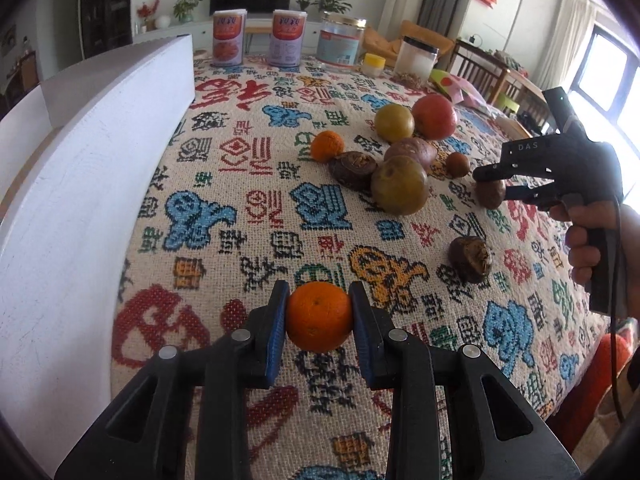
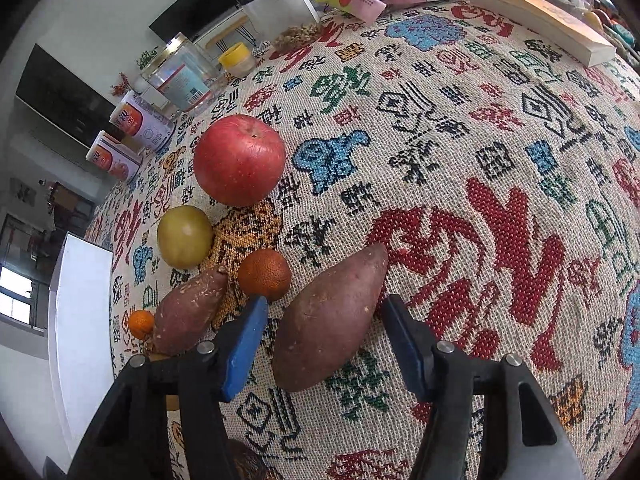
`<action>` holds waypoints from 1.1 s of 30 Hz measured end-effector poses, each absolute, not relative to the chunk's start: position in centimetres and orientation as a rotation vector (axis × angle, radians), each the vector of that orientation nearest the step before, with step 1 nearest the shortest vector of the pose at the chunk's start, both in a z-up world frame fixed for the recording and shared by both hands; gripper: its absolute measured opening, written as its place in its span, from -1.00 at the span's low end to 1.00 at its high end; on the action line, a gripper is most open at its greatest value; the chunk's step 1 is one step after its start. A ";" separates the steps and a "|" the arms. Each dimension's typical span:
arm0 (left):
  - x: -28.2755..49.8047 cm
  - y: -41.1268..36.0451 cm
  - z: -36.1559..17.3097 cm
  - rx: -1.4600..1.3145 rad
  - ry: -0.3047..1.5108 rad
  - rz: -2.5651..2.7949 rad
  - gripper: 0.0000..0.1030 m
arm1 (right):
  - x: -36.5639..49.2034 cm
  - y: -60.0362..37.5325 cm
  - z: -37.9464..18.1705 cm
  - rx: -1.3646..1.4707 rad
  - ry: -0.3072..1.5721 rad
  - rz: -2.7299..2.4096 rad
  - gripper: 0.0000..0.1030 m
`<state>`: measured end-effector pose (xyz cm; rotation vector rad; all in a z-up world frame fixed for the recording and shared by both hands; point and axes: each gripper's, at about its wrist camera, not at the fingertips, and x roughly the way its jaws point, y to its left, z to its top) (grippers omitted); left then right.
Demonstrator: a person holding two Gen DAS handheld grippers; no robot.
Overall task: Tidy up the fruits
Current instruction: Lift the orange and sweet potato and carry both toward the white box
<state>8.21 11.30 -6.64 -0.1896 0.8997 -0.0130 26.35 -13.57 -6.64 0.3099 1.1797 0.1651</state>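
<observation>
Clamped between the blue pads of the left gripper point(image 1: 318, 304): a small round orange mandarin point(image 1: 319, 328), squeezed on both sides. Sits over the cream woven tablecloth with coloured characters point(image 1: 248, 184), well apart from the big red apple point(image 1: 434, 116), on the near side of it in the left wrist view.

Between the jaws of the right gripper point(image 2: 325, 304): a long reddish-brown sweet potato point(image 2: 320, 344), lying flat on the tablecloth below and to the right of the apple in the right wrist view. Not gripped; a gap shows between the potato and each blue pad, so these jaws stand released. Held by a person's hand point(image 1: 588, 252) on the handle.

Just beside the apple, below and to its left in the right wrist view: a round yellow-green fruit point(image 2: 185, 236). Lower still from the apple: a dark rough-skinned mandarin point(image 2: 264, 276), close to the left pad of the right gripper. Left of this, a second smaller sweet potato point(image 2: 188, 308), and at its left edge a tiny bright orange mandarin point(image 2: 141, 323).

Far behind the apple in the left wrist view, at the back edge of the table: two purple-and-orange printed cans point(image 1: 228, 38) and a clear glass jar with a metal lid point(image 1: 340, 40). Far left of the apple: a tall white box point(image 1: 80, 200) along the table edge.
</observation>
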 end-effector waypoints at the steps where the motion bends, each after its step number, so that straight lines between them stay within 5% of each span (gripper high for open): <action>1: 8.0 11.4 -6.7 -0.195 0.901 -0.017 -0.41 | 26.2 -13.4 -6.5 0.280 1.190 0.188 -0.11; 9: 7.2 10.6 -6.5 -0.211 0.888 -0.060 -0.41 | 23.4 -14.0 -4.5 -0.111 1.364 0.337 -0.16; 23: 6.2 11.1 -5.2 -0.229 0.873 -0.048 -0.43 | 22.5 -13.9 -7.0 0.042 1.186 0.282 -0.22; 33: 0.7 16.2 3.0 -0.484 0.776 -0.097 -0.44 | 16.6 -10.4 1.2 0.199 1.083 0.560 -0.22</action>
